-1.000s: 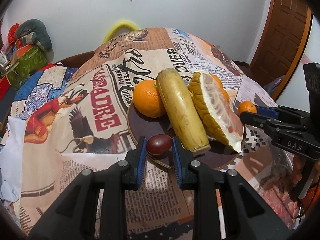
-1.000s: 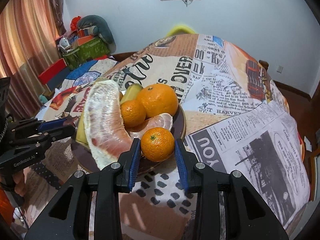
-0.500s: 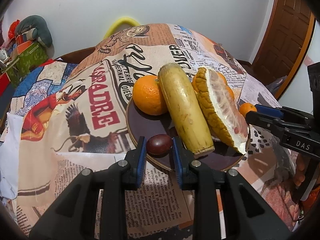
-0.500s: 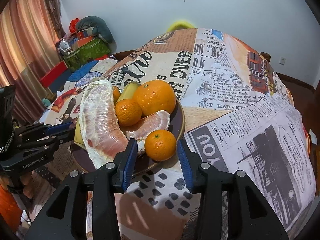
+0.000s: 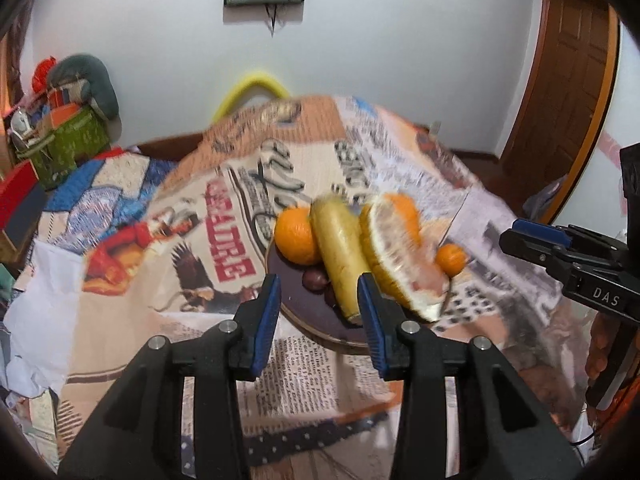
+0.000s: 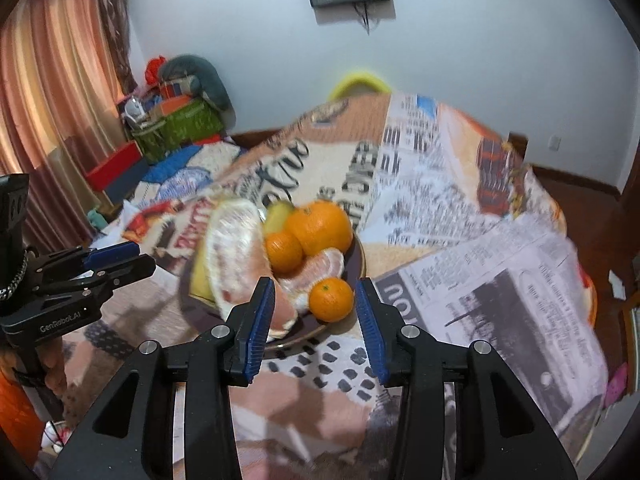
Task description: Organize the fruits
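Note:
A dark round plate (image 5: 304,312) on the newspaper-print tablecloth holds the fruit. In the left wrist view it carries an orange (image 5: 295,234), a long yellow fruit (image 5: 340,260), a peeled pomelo piece (image 5: 400,264), a small dark red fruit (image 5: 315,279) and a small mandarin (image 5: 451,259). My left gripper (image 5: 319,320) is open and empty, pulled back above the plate's near rim. In the right wrist view my right gripper (image 6: 315,322) is open and empty, just short of the small mandarin (image 6: 331,299), which lies on the plate's rim (image 6: 362,260).
The round table (image 6: 500,280) falls away at its edges on all sides. A cluttered corner with a green box (image 5: 68,148) and red boxes lies at the far left. A wooden door (image 5: 560,92) is at the right. A yellow chair back (image 5: 252,92) stands behind the table.
Both grippers have opened and drawn back and up from the plate. The left let go of the dark red fruit, the right let go of the small mandarin; both fruits stay on the plate.

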### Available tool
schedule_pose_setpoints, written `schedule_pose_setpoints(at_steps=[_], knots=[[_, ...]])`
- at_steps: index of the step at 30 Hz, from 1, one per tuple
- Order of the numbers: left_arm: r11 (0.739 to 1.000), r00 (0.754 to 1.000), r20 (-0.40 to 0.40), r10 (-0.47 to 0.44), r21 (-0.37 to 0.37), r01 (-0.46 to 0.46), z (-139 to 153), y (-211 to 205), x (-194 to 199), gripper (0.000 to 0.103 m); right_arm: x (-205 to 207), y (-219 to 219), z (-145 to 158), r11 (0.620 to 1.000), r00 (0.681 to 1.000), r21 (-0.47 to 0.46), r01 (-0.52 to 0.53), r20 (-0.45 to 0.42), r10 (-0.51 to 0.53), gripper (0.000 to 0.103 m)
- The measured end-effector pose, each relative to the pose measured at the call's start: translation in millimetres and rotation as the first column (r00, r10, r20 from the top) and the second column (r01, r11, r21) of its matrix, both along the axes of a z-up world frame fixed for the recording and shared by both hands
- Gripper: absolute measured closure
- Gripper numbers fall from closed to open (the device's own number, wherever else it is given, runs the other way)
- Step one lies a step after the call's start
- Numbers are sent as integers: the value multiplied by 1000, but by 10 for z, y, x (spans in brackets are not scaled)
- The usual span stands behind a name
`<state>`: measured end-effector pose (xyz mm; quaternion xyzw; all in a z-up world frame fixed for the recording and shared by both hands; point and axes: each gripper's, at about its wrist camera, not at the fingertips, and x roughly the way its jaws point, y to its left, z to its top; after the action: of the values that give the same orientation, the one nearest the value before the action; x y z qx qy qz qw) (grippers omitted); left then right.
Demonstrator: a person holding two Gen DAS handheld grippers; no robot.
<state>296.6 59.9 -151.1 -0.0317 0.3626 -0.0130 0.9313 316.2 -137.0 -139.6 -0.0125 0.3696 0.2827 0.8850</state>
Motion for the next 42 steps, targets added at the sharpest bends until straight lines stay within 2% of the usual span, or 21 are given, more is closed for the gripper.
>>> schedule_pose_setpoints(at_steps=[5, 10, 14, 18, 21, 24, 27, 28, 30, 35, 42], knots=[[1000, 990, 140, 5, 14, -7, 534, -118, -416, 64, -333, -103, 490, 999, 993, 48, 19, 116, -24, 65], [1000, 959, 282, -3, 14, -1, 1060, -274, -921, 64, -729, -200, 937, 994, 971, 103, 34, 233, -58, 65], [1000, 934, 357, -2, 12, -2, 1354, -359, -1285, 63, -1090, -258, 1214, 990, 943, 139, 28, 324, -73, 63], [1000, 901, 435, 9, 10, -15, 1564, -419, -1645, 54, -1378, -304, 1381, 984, 916, 172, 34, 390, -100, 58], [999, 883, 470, 10, 26, -25, 1635, -463, -1813, 47, -1543, -330, 1439, 980, 898, 195, 39, 423, -119, 55], [999, 870, 492, 9, 33, -29, 1677, -503, -1956, 42, -1628, -335, 1453, 976, 889, 212, 45, 438, -136, 48], [999, 864, 504, 4, 38, -27, 1682, -526, -2037, 29, -1680, -309, 1439, 977, 879, 204, 62, 453, -150, 38], [999, 862, 507, 6, 37, -29, 1679, -532, -2062, 23, -1695, -301, 1441, 977, 876, 200, 69, 456, -155, 34], [998, 858, 513, 6, 45, -34, 1671, -551, -2098, 17, -1723, -282, 1426, 977, 870, 196, 82, 464, -166, 27], [998, 854, 520, 12, 52, -46, 1643, -583, -2152, 6, -1822, -288, 1406, 973, 856, 198, 119, 475, -201, 3], [998, 851, 523, 34, 26, -56, 1624, -533, -2201, 4, -1944, -312, 1405, 973, 841, 185, 138, 498, -213, 0]])
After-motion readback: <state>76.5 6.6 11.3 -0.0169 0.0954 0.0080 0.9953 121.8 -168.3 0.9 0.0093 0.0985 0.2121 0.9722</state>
